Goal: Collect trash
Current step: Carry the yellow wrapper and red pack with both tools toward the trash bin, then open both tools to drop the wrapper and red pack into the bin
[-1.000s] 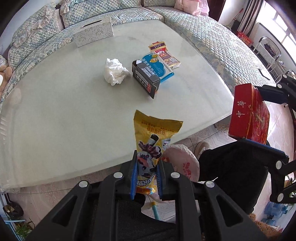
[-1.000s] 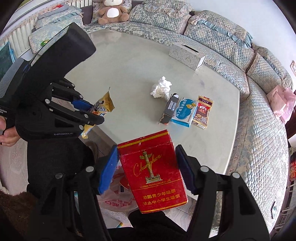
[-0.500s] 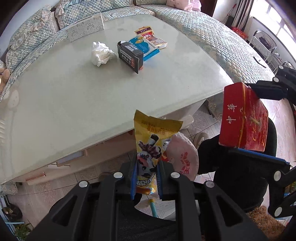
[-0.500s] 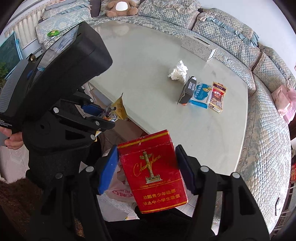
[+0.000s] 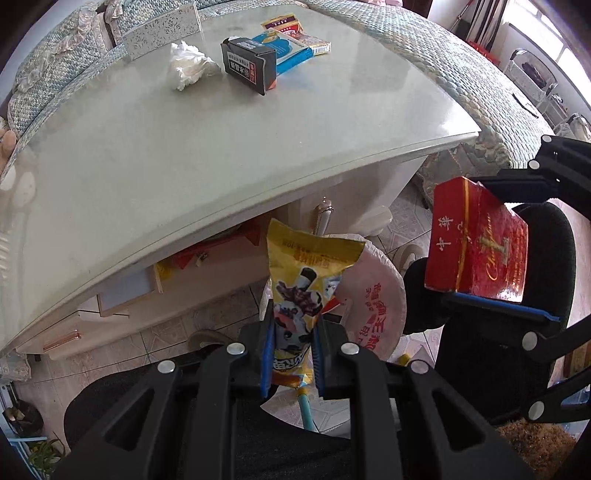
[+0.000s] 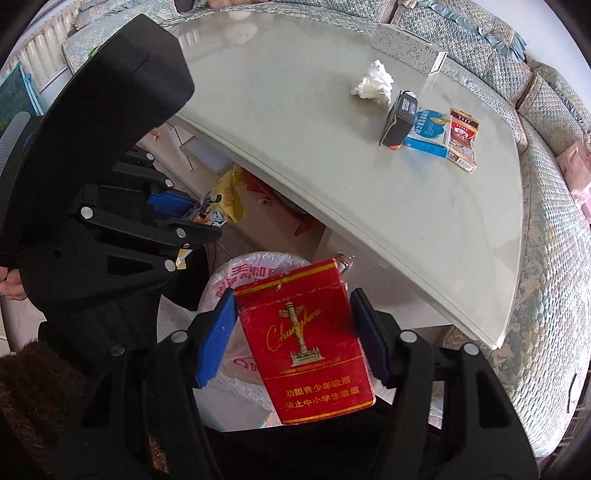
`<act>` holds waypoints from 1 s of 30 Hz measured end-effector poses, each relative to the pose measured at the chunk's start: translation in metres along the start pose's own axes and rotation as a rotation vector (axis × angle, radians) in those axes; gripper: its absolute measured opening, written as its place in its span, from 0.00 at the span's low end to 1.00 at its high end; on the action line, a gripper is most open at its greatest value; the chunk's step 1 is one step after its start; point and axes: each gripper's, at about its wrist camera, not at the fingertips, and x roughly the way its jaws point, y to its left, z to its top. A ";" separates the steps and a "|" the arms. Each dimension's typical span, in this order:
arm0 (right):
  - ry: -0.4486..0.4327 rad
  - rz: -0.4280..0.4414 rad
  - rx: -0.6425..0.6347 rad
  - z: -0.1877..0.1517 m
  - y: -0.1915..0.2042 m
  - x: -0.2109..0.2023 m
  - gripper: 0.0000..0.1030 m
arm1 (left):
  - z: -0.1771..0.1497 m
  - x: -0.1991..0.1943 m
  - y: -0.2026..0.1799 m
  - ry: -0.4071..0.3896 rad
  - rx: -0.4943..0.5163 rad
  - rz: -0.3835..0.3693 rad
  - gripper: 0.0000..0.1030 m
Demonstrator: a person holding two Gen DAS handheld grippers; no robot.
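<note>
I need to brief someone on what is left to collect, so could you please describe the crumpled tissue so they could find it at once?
Start at the pale glass-topped table ringed by the quilted sofa. Near its far edge, in front of the patterned tissue box, lies the crumpled tissue. It is the only soft, shapeless white thing there; its neighbours are printed cartons.

Pale glass-topped table (image 5: 229, 140), crumpled tissue (image 5: 190, 66), black carton (image 5: 249, 70), blue packet (image 5: 291, 51), patterned tissue box (image 5: 162, 35)
</note>
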 end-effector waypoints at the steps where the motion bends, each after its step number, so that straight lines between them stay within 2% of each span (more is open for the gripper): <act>1: 0.002 -0.002 -0.001 -0.002 0.000 0.004 0.60 | -0.001 0.004 0.000 0.006 -0.001 -0.009 0.17; 3: 0.009 0.006 0.009 -0.004 -0.002 0.013 0.60 | -0.002 0.013 -0.001 0.022 0.000 -0.044 0.17; 19: 0.105 0.099 0.129 -0.026 -0.024 0.102 0.60 | -0.005 0.105 -0.006 0.163 -0.005 -0.144 0.17; 25: 0.136 0.119 0.170 -0.032 -0.030 0.136 0.60 | -0.009 0.141 -0.006 0.223 -0.032 -0.159 0.17; 30: 0.146 0.102 0.189 -0.039 -0.032 0.157 0.60 | -0.015 0.169 -0.007 0.258 -0.062 -0.160 0.17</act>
